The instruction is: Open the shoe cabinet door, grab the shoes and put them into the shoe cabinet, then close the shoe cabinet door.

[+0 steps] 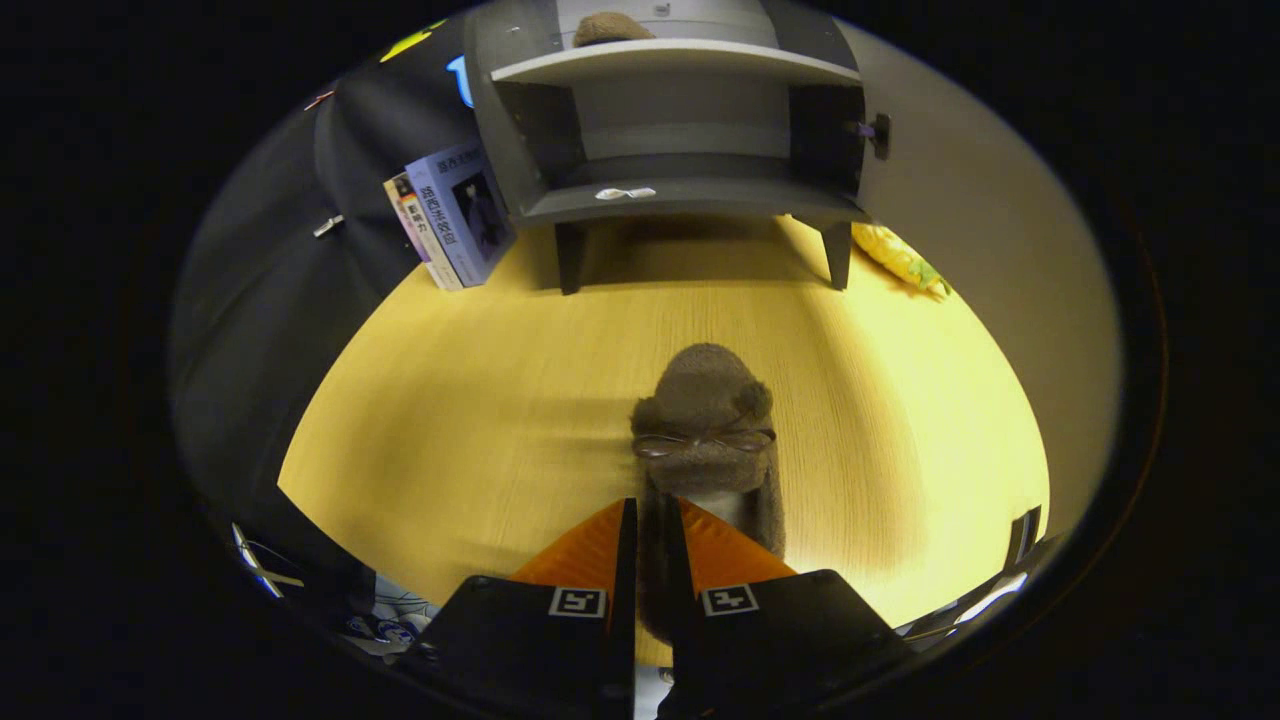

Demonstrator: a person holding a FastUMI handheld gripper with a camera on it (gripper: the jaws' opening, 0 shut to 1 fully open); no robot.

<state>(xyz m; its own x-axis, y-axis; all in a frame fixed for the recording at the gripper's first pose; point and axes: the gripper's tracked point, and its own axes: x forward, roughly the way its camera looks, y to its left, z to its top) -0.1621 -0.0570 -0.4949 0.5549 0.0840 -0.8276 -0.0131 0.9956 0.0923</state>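
Yellow wood-grain tabletop (480,400), black cloth behind. Grey shoe cabinet (680,200) stands open at far edge, one brown shoe (610,28) on its upper shelf. Books (450,215) lean beside it; spine text unreadable. Gripper (655,540) fingers clamped on brown fuzzy slipper (705,420).

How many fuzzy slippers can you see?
2. One brown slipper is pinched at its side between the gripper fingers; another sits on the shoe cabinet upper shelf, partly hidden.

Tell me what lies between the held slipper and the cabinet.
In the gripper view, bare yellow tabletop separates the brown slipper, pinched in the gripper, from the open cabinet. Nothing sits on that stretch.
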